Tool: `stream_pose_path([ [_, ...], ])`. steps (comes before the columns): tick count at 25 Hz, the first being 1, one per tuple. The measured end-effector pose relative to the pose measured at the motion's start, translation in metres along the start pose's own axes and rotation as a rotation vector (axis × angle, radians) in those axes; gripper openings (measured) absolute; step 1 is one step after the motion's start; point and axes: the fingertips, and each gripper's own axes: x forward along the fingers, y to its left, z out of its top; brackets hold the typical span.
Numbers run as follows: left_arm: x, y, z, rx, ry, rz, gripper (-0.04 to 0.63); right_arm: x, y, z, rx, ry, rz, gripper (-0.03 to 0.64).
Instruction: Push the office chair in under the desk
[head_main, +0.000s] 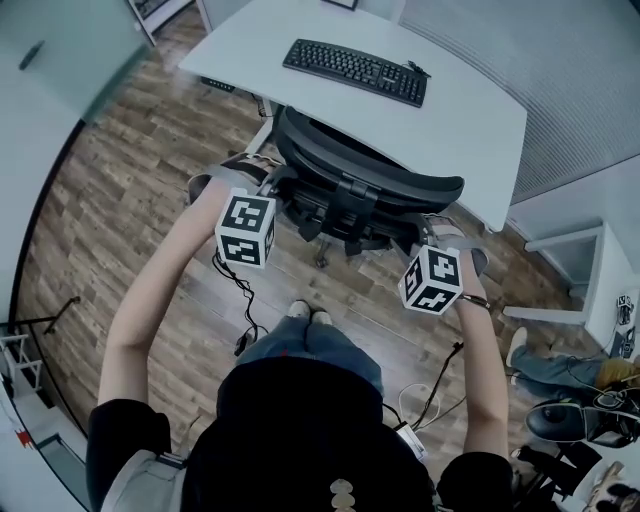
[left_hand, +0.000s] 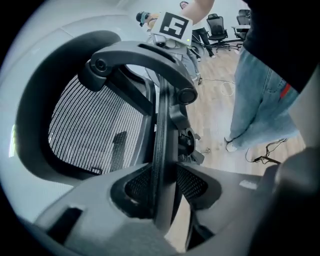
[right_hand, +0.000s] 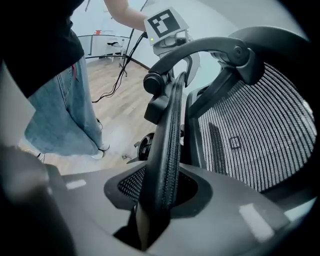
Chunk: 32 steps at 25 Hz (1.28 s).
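Office chair (head_main: 365, 180) stands drawn up against the near edge of the white table (head_main: 470, 130) that carries a black keyboard (head_main: 355, 70), with the left gripper (left_hand: 159, 200) and the right gripper (right_hand: 160, 200) each clamped on a side rim of its mesh back.

Office room, wood-plank floor (head_main: 120, 180).
Grey ribbed wall panel (head_main: 570, 70) on far side; spare black chairs (left_hand: 218, 27) stand across the room; light even.

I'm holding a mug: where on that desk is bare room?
The desk is bare left of the keyboard and right of it, toward the corner. Its near edge is crowded by the chair.
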Motion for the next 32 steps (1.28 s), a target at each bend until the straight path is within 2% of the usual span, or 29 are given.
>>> stream_pose_path([
  [5,-0.005,0.005,0.001,-0.03,-0.01,0.133,0.171,-0.008,0.001,0.0,-0.004,-0.018,-0.05,0.15],
  [10,-0.024,0.006,0.0,-0.127,-0.079,0.267,0.199,-0.038,-0.001,0.004,0.043,-0.086,-0.108,0.162],
  [11,-0.033,0.006,0.001,-0.146,-0.097,0.31,0.18,-0.046,-0.002,0.006,0.062,-0.115,-0.124,0.155],
  [15,-0.077,0.013,0.001,-0.226,-0.169,0.552,0.032,-0.081,-0.01,0.02,0.209,-0.297,-0.202,0.115],
  [17,-0.095,0.016,0.002,-0.322,-0.217,0.624,0.009,-0.097,-0.017,0.026,0.313,-0.406,-0.253,0.086],
  [20,-0.12,0.028,0.004,-0.52,-0.322,0.7,0.009,-0.123,-0.034,0.03,0.502,-0.59,-0.357,0.036],
  [24,-0.157,0.058,0.0,-0.825,-0.526,0.82,0.008,-0.161,-0.059,0.022,0.716,-0.803,-0.532,0.008],
  [26,-0.167,0.066,-0.001,-0.939,-0.619,0.856,0.008,-0.178,-0.068,0.013,0.807,-0.879,-0.621,0.008],
  [29,-0.174,0.072,0.007,-1.015,-0.721,0.878,0.008,-0.197,-0.075,-0.005,0.95,-0.973,-0.747,0.008],
  [32,-0.171,0.071,0.015,-1.044,-0.749,0.875,0.008,-0.206,-0.073,-0.029,1.097,-1.003,-0.876,0.008],
])
